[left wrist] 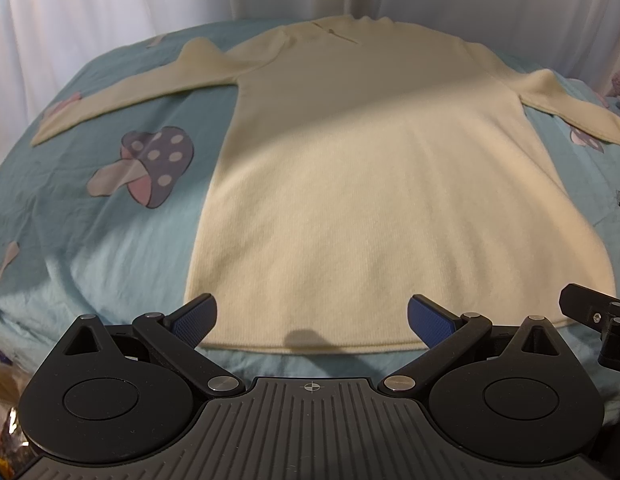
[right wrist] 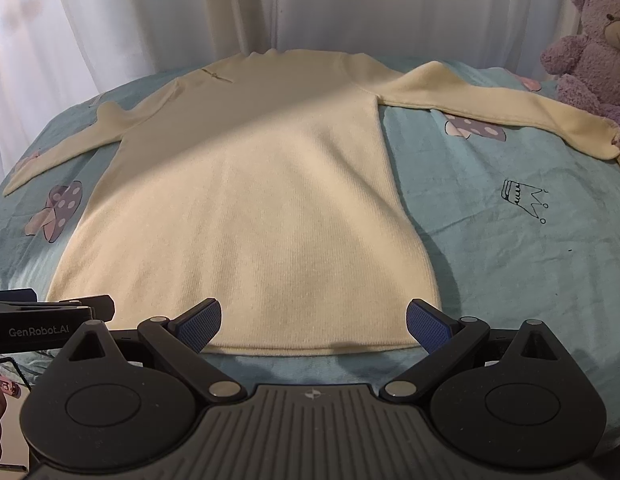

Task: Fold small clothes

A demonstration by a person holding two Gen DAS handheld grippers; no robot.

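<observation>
Tongs on the left (left wrist: 312, 314) were wide open and held nothing, low in the frame, just above the bottom hem of the cream sweater (left wrist: 350, 184). The right tongs (right wrist: 313, 316) were wide open and empty too, near the same hem. The sweater lay flat on the blue bed sheet (right wrist: 510, 240), both sleeves spread out to the sides. A purple teddy bear (right wrist: 590, 52) sat at the upper right. No fold looked done yet; all the folding was left.
</observation>
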